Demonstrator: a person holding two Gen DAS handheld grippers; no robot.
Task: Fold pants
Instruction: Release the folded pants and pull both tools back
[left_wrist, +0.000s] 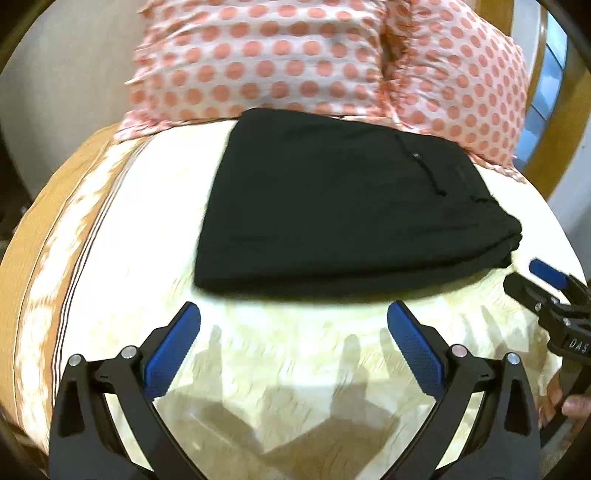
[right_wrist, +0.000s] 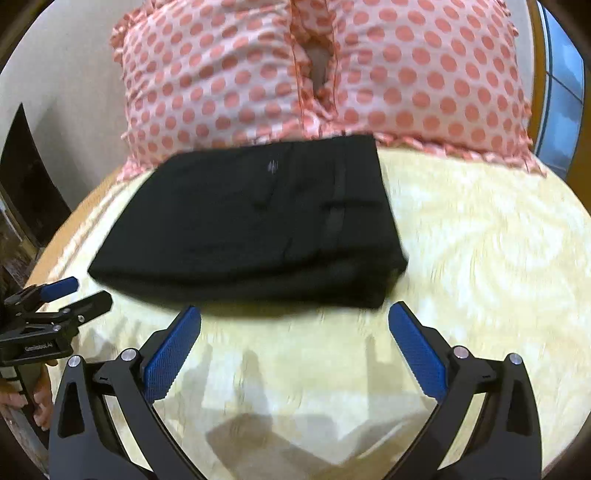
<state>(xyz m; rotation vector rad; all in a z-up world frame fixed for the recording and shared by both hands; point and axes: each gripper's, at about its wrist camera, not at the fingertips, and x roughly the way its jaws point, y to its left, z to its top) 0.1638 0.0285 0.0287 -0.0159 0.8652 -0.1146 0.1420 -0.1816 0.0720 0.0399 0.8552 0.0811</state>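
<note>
The black pants (left_wrist: 343, 206) lie folded into a compact rectangle on the cream patterned bedspread (left_wrist: 295, 369). They also show in the right wrist view (right_wrist: 255, 225), with a small logo on top. My left gripper (left_wrist: 293, 314) is open and empty, just short of the pants' near edge. My right gripper (right_wrist: 293, 314) is open and empty, also just short of the near edge. The right gripper shows at the right edge of the left wrist view (left_wrist: 543, 280), near the pants' right corner. The left gripper shows at the left of the right wrist view (right_wrist: 74, 295).
Two pink pillows with orange dots (left_wrist: 295, 62) lean behind the pants, also in the right wrist view (right_wrist: 332, 74). A wooden headboard (left_wrist: 561, 122) stands at the far right. The bed's orange-striped edge (left_wrist: 44, 240) drops off at the left.
</note>
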